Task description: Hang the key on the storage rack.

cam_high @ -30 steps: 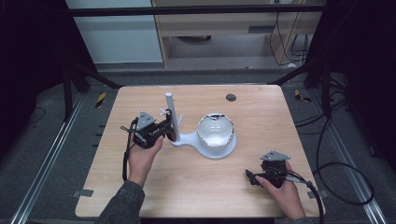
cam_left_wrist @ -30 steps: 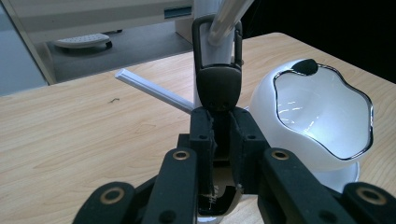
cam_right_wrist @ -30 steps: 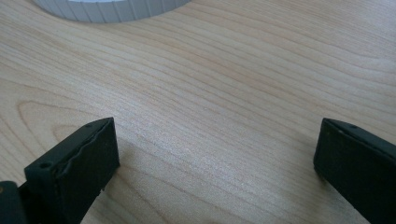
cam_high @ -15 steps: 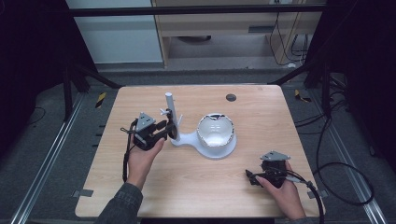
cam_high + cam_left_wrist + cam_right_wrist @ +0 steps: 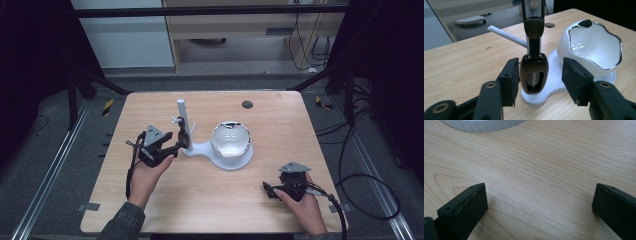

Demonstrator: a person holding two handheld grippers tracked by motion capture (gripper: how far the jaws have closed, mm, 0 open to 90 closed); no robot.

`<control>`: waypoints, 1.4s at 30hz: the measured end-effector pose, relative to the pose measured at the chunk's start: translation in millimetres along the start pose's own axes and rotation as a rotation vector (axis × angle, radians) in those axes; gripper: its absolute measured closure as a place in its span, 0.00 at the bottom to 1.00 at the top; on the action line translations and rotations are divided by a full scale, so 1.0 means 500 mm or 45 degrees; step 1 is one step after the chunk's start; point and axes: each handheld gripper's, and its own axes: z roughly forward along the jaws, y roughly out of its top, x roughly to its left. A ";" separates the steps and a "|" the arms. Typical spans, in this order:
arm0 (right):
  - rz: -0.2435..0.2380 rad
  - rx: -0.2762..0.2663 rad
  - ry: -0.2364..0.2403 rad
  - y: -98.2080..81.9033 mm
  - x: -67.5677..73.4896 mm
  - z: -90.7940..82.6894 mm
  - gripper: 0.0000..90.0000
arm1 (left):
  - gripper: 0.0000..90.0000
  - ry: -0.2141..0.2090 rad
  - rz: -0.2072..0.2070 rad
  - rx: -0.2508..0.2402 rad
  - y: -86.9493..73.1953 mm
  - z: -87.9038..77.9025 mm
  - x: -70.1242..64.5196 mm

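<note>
A white stand (image 5: 200,149) in the middle of the wooden table has an upright post (image 5: 181,114) with side pegs and a glossy white bowl (image 5: 230,140) (image 5: 594,47). A brown key fob (image 5: 534,75) marked HAVAL hangs down the post (image 5: 182,136). My left gripper (image 5: 175,142) (image 5: 541,76) is open, and its jaws have just been opening. The fob hangs between them, close beside the left pad and well apart from the right pad (image 5: 574,77). My right gripper (image 5: 268,190) (image 5: 539,202) rests low over bare wood at the front right, open with nothing between its jaws.
A dark round hole (image 5: 247,104) sits in the tabletop behind the bowl. The stand's ribbed base edge (image 5: 484,125) lies just ahead of the right gripper. Cables trail from both grippers toward the table's front edge (image 5: 210,231).
The left gripper's jaws have spread apart at the post, where they were together around the fob before. The left hand shifted slightly. The right hand has not moved.
</note>
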 end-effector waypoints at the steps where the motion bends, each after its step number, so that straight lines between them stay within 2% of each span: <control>1: 0.001 0.001 0.000 0.000 0.000 0.000 0.01 | 0.49 -0.001 0.008 0.006 0.000 -0.002 -0.001; 7: 0.002 0.000 0.002 0.000 0.000 0.000 0.01 | 0.35 -0.022 0.064 0.064 -0.005 -0.009 -0.004; 15: 0.000 0.000 0.002 0.000 0.001 -0.001 0.01 | 0.15 -0.063 0.057 0.142 -0.012 -0.015 -0.005; 26: 0.003 0.001 0.001 -0.001 0.002 -0.001 0.01 | 0.09 -0.092 0.079 0.207 -0.039 -0.030 -0.015; 32: 0.004 0.001 0.006 -0.001 0.002 -0.002 0.01 | 0.07 -0.076 0.127 0.244 -0.056 -0.044 -0.020; 36: 0.005 0.001 0.007 -0.001 0.003 -0.002 0.01 | 0.05 -0.065 0.182 0.278 -0.068 -0.054 -0.025; 42: -0.003 -0.002 0.004 -0.002 0.003 -0.002 0.01 | 0.05 -0.064 0.193 0.299 -0.091 -0.064 -0.023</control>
